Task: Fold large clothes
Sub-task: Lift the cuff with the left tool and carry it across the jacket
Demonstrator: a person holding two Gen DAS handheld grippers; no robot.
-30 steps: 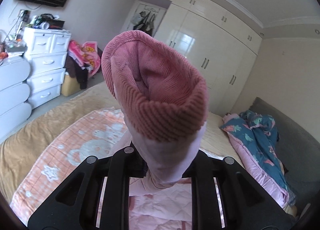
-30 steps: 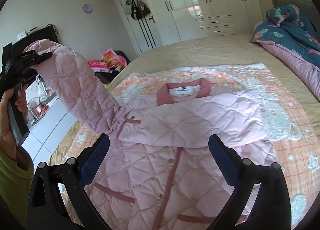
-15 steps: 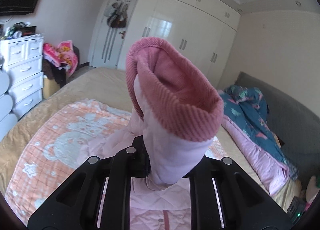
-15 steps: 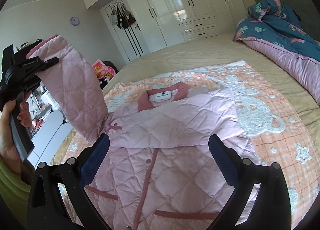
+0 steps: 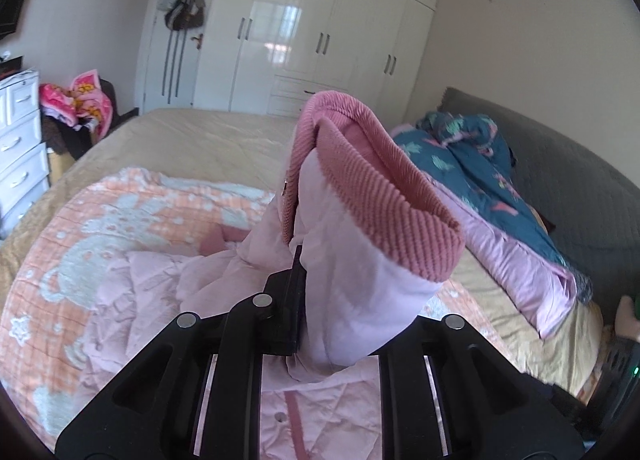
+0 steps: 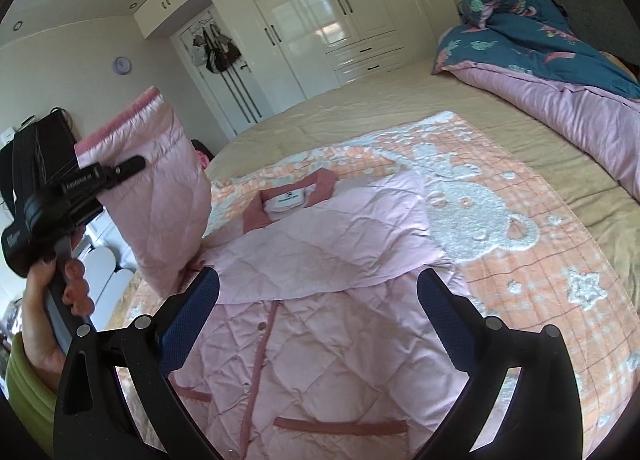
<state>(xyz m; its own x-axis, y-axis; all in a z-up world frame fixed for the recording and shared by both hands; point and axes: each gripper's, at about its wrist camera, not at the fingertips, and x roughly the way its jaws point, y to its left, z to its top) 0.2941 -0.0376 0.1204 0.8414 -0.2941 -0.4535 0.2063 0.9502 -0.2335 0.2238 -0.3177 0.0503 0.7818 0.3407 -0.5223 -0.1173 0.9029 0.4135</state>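
A pink quilted jacket (image 6: 320, 292) lies face up on an orange bear-print blanket (image 6: 500, 227), one sleeve folded across its chest. My left gripper (image 5: 304, 300) is shut on the other sleeve (image 5: 360, 292), just below its ribbed darker pink cuff (image 5: 372, 187), and holds it up above the jacket's body (image 5: 168, 300). In the right wrist view that left gripper (image 6: 132, 167) sits at the left, in a person's hand, with the raised sleeve (image 6: 164, 199) hanging from it. My right gripper (image 6: 318, 292) hovers open over the jacket's front, nothing between its blue pads (image 6: 192, 312).
The blanket covers part of a tan bed (image 6: 360, 111). A blue and pink quilt (image 6: 552, 71) is heaped along the right side by a grey headboard (image 5: 580, 187). White wardrobes (image 5: 320, 39) line the far wall. White drawers (image 5: 16, 139) and piled clothes (image 5: 80, 99) stand at the left.
My left gripper has carried the sleeve rightward and lower, over the jacket's body. The right gripper has shifted slightly and stays open.
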